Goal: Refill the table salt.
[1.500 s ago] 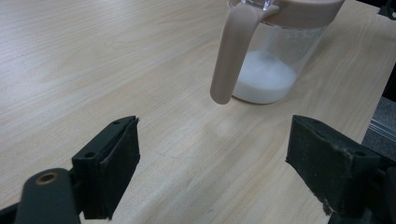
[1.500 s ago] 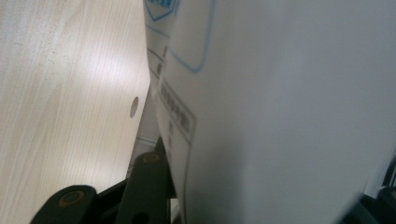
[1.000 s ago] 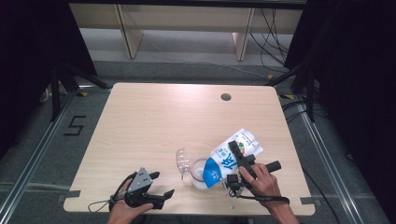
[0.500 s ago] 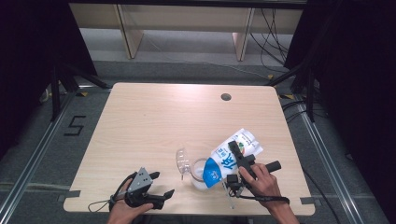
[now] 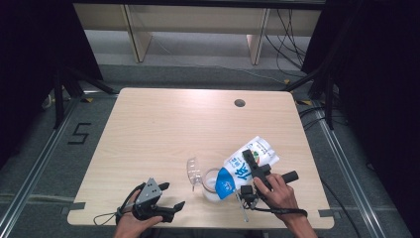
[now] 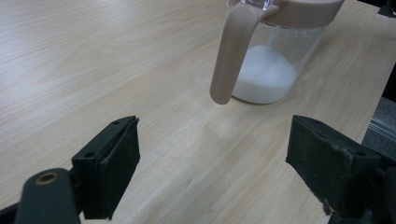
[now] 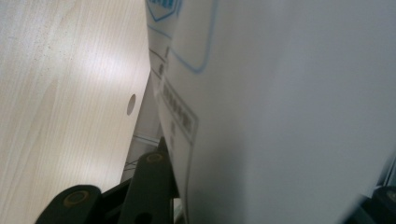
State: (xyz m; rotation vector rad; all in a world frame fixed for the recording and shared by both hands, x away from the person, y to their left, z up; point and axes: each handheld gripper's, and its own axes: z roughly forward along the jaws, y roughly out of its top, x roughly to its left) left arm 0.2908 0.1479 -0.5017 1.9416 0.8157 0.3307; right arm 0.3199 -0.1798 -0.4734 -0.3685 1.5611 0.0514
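Two hands come in from the near edge of a pale wooden desk (image 5: 163, 124), each holding a black set of tongs.

The right tongs (image 5: 253, 167) are clamped on a white bag (image 5: 247, 166) with blue print. The bag is tilted, its blue lower corner dipping over the open mouth of a clear jug (image 5: 212, 184) near the front of the desk, a little right of centre. In the right gripper view the bag's white side (image 7: 289, 116) sits tight against one black jaw, and the desk's round cable hole (image 7: 131, 104) shows beyond.

The jug has a beige handle (image 6: 231, 51) and rim, and a layer of white powder (image 6: 264, 74) lies in its bottom. A clear lid (image 5: 192, 169) sits just to the jug's left — whether the two are joined cannot be told.

The left tongs (image 5: 168, 196) rest low at the front left corner of the desk, well apart from the jug. Their jaws stand wide open with nothing between them — in the left gripper view they frame bare desk, with the jug straight ahead.
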